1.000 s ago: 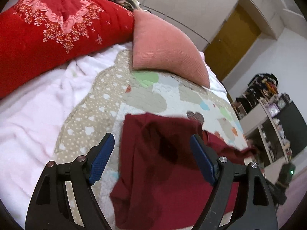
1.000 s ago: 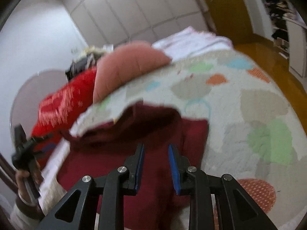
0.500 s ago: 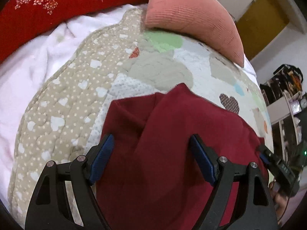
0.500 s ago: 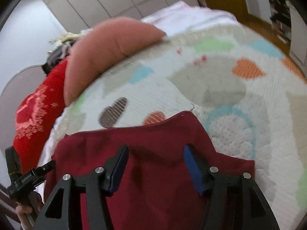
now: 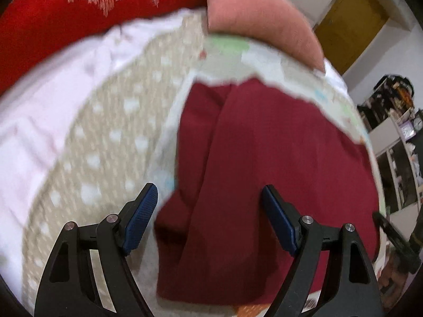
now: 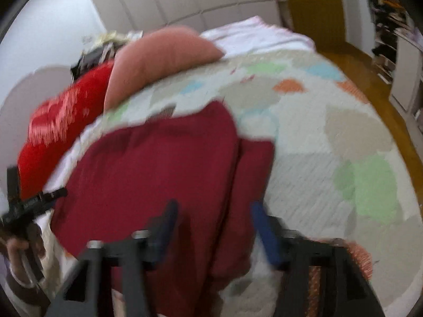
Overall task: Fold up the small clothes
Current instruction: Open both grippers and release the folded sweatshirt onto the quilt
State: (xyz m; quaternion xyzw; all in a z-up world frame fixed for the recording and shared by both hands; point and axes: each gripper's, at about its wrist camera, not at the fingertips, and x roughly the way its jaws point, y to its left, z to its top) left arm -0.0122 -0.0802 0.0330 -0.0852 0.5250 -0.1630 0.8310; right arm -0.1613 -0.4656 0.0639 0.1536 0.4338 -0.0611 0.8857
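A dark red garment (image 5: 264, 158) lies folded on a patchwork quilt (image 5: 111, 132), near the pink cushion (image 5: 259, 18) at the bed's head. The left gripper (image 5: 208, 214) hovers spread wide; the right gripper (image 6: 214, 227) is closing, gripping nothing.

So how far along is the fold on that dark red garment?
Done: the dark red garment lies on the patterned quilt, one layer already lapped over. In hand: nothing gripped; the left gripper is open, the right gripper is closing above the cloth. Left: the remaining folds.
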